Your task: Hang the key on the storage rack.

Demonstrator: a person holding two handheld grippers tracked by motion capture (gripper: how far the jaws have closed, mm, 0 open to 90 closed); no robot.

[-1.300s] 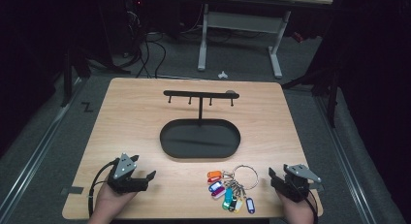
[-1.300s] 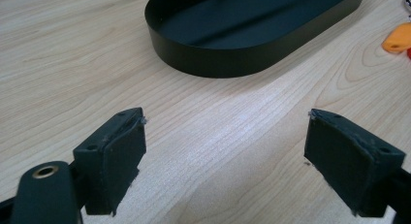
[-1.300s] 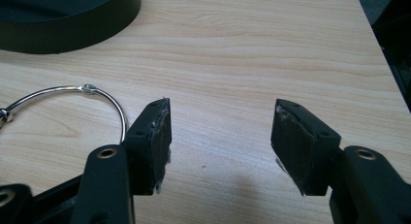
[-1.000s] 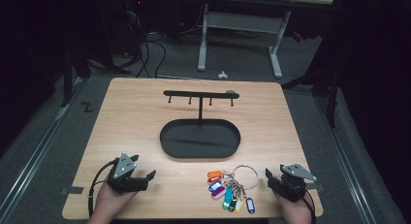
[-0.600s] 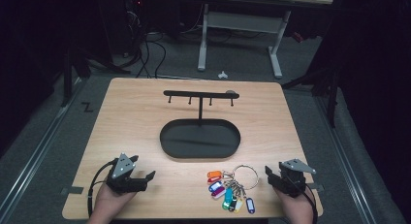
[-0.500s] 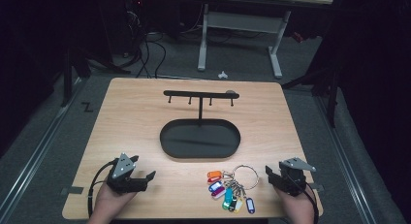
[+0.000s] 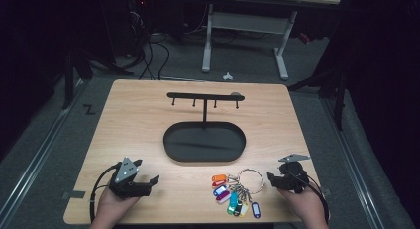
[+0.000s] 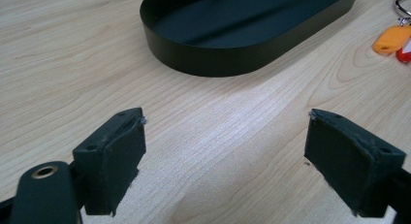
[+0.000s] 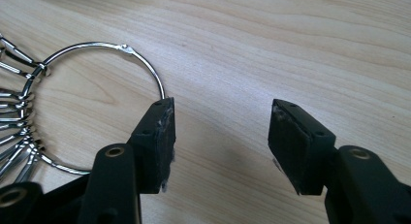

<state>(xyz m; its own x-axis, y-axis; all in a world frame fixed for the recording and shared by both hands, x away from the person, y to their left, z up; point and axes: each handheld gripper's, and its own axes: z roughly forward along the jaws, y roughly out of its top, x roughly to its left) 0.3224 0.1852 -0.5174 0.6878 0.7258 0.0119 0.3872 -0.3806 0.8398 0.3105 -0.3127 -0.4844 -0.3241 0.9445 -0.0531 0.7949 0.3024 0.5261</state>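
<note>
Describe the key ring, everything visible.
The key ring is a large thin silver metal loop lying flat on the wooden table, near its front edge, in front of the black tray. A bunch of small clips hangs from its left side, carrying plastic tags: orange, red, blue, purple, green, yellow. The open right gripper sits beside it; one jaw overlaps the loop's edge in the right gripper view, contact unclear.

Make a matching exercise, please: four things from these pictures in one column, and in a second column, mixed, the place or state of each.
Things:
1. oval tray
2. key ring
3. left claw
4. hook rack

Places or states:
A. open over bare wood
B. lies beside the right claw
C. stands upright behind the tray
D. black, at the middle of the table

Pairs: 1-D, 2-B, 3-A, 4-C
</note>
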